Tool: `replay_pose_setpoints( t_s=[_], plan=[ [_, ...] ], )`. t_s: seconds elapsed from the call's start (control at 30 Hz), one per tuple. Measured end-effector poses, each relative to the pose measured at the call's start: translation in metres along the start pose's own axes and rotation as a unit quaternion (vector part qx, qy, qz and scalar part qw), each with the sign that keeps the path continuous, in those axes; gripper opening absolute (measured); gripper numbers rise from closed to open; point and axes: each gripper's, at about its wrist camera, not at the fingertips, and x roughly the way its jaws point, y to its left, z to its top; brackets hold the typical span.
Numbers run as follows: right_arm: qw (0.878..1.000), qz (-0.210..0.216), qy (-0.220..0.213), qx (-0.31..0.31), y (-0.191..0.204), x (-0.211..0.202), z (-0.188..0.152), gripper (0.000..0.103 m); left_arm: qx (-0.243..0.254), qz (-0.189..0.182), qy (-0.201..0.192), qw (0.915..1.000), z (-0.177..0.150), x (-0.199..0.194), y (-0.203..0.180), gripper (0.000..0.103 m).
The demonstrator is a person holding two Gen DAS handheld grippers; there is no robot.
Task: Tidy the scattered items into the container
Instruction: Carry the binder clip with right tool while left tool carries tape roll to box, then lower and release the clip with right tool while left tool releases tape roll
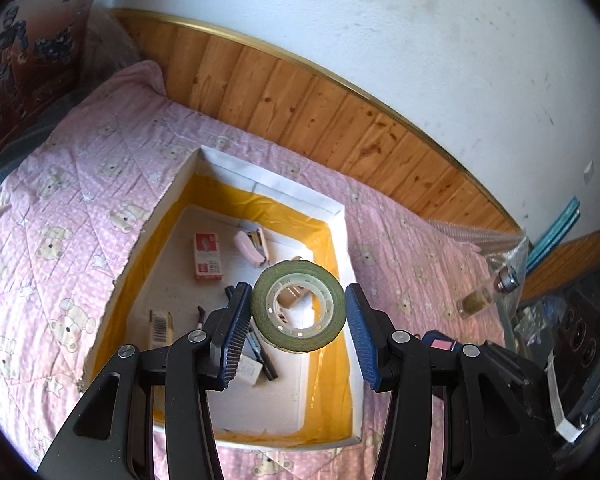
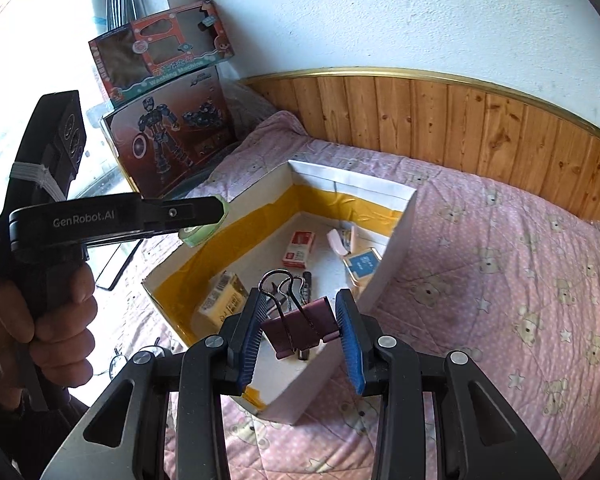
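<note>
A white cardboard box with yellow tape inside sits on the pink bed. It also shows in the right wrist view. My left gripper is shut on a green tape roll and holds it above the box. In the right wrist view the left gripper is over the box's left wall with the tape roll. My right gripper is shut on a maroon binder clip, above the box's near corner. Inside lie a red and white packet, a pink stapler, a yellow box and pens.
The pink bear-print quilt covers the bed. Wooden panelling runs along the wall. Toy boxes stand at the bed's far end. A small glass bottle and a plastic bag lie right of the box.
</note>
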Motion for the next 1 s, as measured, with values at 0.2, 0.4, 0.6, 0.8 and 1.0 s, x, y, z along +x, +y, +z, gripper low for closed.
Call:
replay_pose_setpoints(
  t_s=[0.2,0.4,0.6,0.8,1.0],
  plan=[
    [1.0,0.015,0.009,-0.002,0.009,0.022,0.011,0.038,-0.036,0.009,-0.001,0.9993,0.013,0.011,0.025,0.049],
    [0.999,0.024,0.029,-0.007,0.015,0.048,0.023,0.037,-0.063,0.014,0.004,0.9979,0.022,0.022,0.043,0.049],
    [0.998,0.028,0.05,-0.006,0.011,0.07,0.036,0.038,-0.08,0.025,0.017,0.9963,0.027,0.039,0.053,0.049],
    [0.997,0.033,0.074,0.012,-0.002,0.093,0.049,0.038,-0.09,0.042,0.037,0.9944,0.029,0.057,0.058,0.05],
    [0.994,0.031,0.099,0.014,-0.011,0.116,0.057,0.038,-0.097,0.06,0.051,0.9921,0.032,0.071,0.062,0.05]
  ],
)
